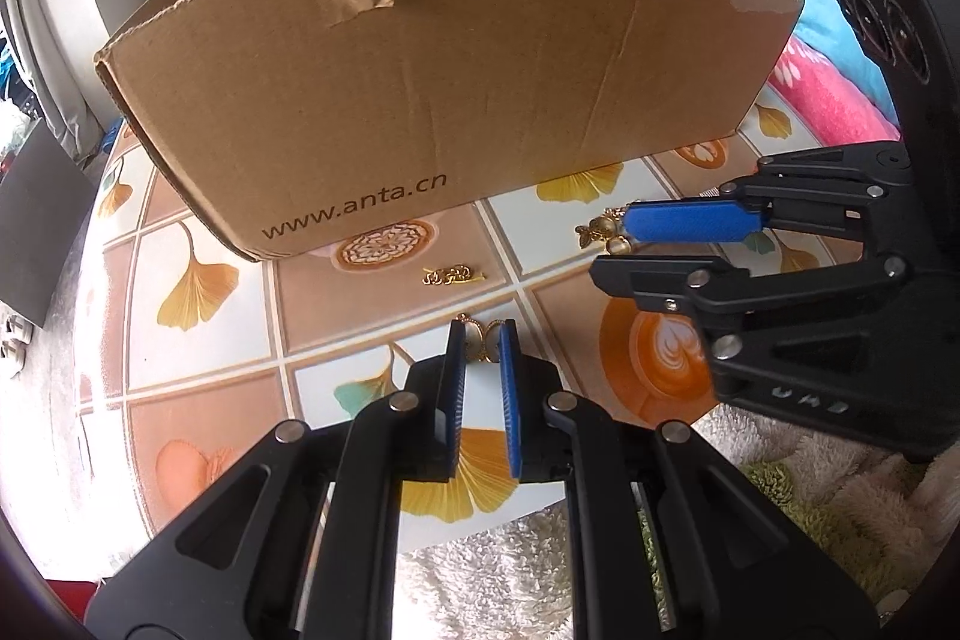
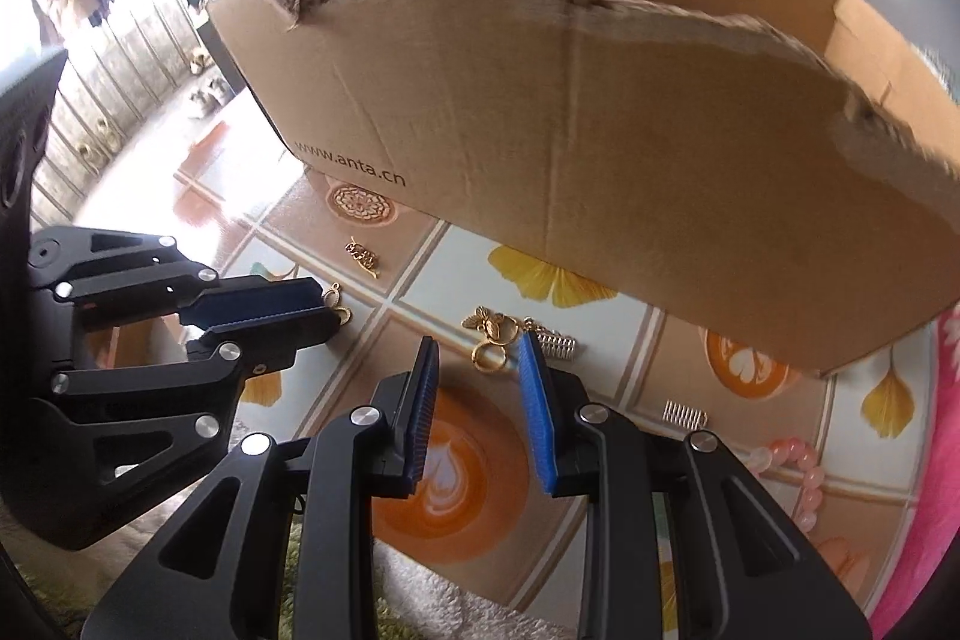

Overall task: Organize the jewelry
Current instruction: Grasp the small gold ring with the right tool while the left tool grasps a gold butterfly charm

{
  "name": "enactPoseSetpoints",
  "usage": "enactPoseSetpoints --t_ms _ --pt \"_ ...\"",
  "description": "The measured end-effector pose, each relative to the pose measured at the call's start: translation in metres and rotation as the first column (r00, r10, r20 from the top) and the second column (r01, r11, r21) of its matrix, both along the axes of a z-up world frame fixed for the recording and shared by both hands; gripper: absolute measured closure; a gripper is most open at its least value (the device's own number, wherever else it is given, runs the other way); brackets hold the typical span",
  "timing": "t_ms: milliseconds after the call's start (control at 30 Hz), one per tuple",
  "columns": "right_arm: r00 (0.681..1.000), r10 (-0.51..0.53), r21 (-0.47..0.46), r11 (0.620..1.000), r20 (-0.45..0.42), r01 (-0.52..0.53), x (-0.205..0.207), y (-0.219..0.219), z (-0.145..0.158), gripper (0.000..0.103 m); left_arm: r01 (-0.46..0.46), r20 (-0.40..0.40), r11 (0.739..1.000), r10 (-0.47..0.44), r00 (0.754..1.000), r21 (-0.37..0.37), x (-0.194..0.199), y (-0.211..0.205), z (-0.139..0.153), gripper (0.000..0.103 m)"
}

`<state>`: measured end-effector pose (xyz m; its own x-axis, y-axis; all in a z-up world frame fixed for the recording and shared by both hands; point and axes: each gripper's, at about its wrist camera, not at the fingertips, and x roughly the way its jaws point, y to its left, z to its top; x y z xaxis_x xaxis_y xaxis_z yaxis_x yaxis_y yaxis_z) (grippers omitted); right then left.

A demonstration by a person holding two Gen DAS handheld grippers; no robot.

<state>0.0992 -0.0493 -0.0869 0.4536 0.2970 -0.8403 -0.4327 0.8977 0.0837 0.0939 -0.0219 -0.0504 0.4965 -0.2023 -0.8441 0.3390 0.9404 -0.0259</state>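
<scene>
Keep the left claw (image 1: 480,340) as narrow as now, pads nearly together on the gold oval piece (image 1: 477,331) pinched at the very tips, just above the worktop (image 1: 198,196); a shallow grip by the look of it, so avoid any jerk or tilt. Treat the right claw (image 2: 478,340) as the working one: partly open with a moderate gap, pressing on nothing yet, tips just short of the gold butterfly cluster (image 2: 492,334) lying on the worktop near the front wall of the cardboard box (image 2: 600,130). Ease forward to bring the ring loops between both pads rather than beside one, then close slowly and squarely. Steer clear of the silver spring (image 2: 558,343) just beside the right-hand pad, or risk catching it too. Lift straight, clear the torn box rim, and probably release inside. Leave the small gold chain (image 2: 362,256) and the pink bead bracelet (image 2: 786,466) for later
</scene>
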Motion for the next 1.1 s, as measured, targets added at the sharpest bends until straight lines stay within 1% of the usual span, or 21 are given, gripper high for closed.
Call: enactPoseSetpoints --t_ms 67,200,567,667,767,867,1100 --pt "1.0 0.003 -0.027 1.0 0.016 -0.003 -0.001 0.003 0.0 0.084 0.002 0.001 1.0 -0.002 1.0 -0.002 0.0 0.002 0.001 0.092" --pt "1.0 0.005 -0.025 1.0 0.009 -0.005 0.0 0.003 0.001 0.09 0.005 0.002 1.0 -0.005 1.0 -0.005 0.0 0.005 0.001 0.092" --pt "1.0 -0.014 0.007 1.0 -0.003 0.014 -0.002 -0.009 0.005 0.09 0.006 -0.002 1.0 -0.006 1.0 -0.019 -0.001 0.008 0.003 0.092" --pt "1.0 -0.019 0.015 1.0 -0.001 0.019 -0.002 -0.008 0.007 0.09 0.001 -0.018 0.999 -0.002 1.0 -0.036 -0.001 0.01 0.004 0.087" --pt "1.0 -0.024 0.028 0.999 0.003 0.024 -0.003 -0.01 0.008 0.09 -0.003 -0.026 0.999 0.002 1.0 -0.038 -0.002 0.011 0.004 0.082" --pt "1.0 -0.023 0.04 0.999 0.009 0.023 -0.004 -0.014 0.01 0.09 -0.007 -0.032 1.0 0.006 0.999 -0.027 -0.002 0.01 0.004 0.082" --pt "0.999 -0.025 0.069 0.997 0.021 0.024 -0.008 -0.025 0.012 0.09 -0.022 -0.039 0.998 0.024 0.999 0.054 0.006 -0.002 0.005 0.082"
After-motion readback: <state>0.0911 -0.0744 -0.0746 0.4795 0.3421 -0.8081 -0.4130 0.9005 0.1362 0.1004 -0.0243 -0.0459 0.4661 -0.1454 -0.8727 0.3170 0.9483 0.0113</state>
